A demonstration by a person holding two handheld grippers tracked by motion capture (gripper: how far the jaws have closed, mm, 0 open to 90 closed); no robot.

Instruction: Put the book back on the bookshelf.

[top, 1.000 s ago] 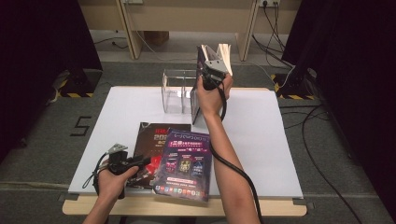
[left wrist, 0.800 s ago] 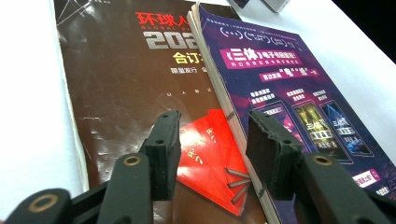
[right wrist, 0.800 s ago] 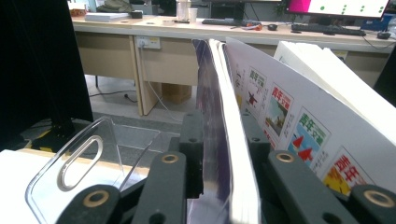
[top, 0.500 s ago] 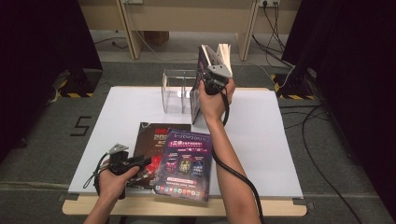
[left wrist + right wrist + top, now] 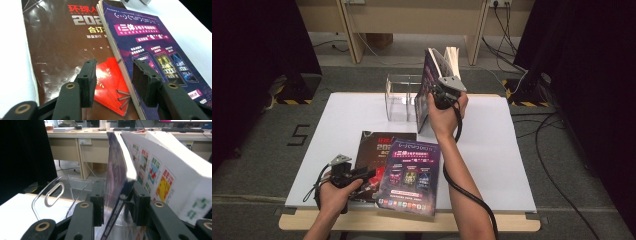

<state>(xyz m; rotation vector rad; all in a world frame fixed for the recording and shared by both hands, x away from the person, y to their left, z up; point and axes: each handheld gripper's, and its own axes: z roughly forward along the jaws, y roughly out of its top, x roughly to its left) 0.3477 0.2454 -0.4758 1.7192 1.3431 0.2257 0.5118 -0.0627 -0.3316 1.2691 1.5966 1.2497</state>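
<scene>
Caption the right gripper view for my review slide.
Right claw straddling an upright purple magazine beside a clear acrylic rack.

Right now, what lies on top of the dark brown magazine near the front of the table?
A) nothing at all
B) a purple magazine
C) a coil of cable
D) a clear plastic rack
B: the purple magazine lies flat, overlapping the right side of the dark brown magazine, as the left gripper view also shows.

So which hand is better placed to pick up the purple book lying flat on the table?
Left. The left tool rests open right beside the purple book, while the right tool is far off at the clear rack, its jaws just opening around an upright book.
</scene>
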